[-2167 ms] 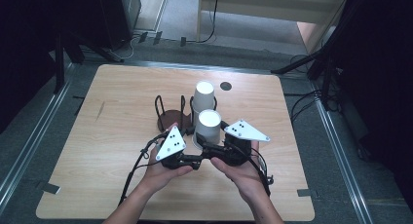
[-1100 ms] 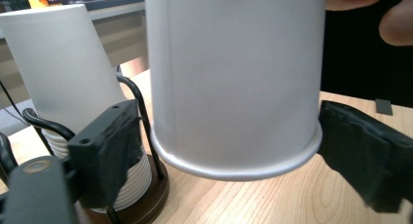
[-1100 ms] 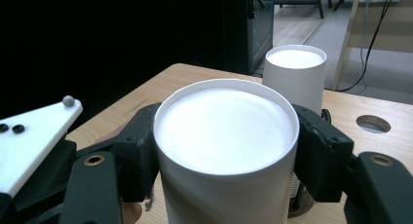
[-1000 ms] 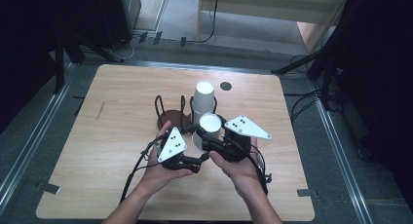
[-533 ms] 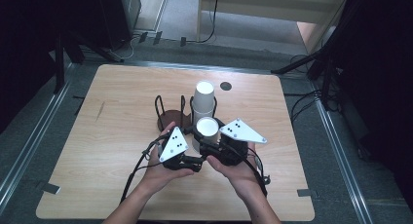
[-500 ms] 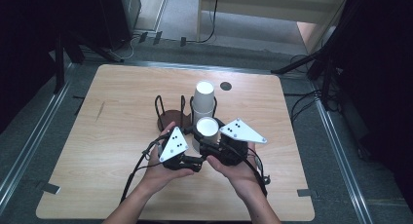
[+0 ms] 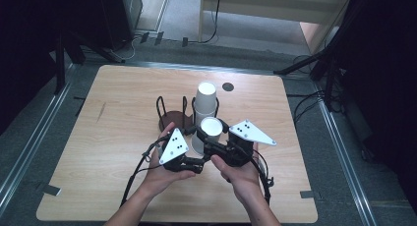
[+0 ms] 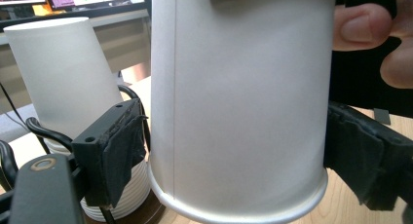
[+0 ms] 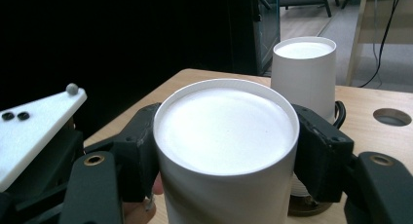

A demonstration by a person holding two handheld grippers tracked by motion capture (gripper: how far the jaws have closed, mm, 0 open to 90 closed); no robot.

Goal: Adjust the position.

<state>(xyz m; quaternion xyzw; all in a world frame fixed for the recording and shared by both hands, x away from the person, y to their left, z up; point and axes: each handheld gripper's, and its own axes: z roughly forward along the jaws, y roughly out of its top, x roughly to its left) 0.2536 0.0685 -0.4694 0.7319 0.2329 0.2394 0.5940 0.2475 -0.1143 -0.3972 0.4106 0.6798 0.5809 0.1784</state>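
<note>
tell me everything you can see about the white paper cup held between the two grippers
The white paper cup is plain, matte, with a straight side seam and a rolled rim. It is upside down, its recessed base facing up and the rim at the bottom, above the wooden table. The right gripper clamps its upper wall near the base. The left gripper has its jaws either side of the lower wall; they have just been opening, with a narrow gap showing beside at least one pad. It sits just in front of a stack of similar cups.
</note>
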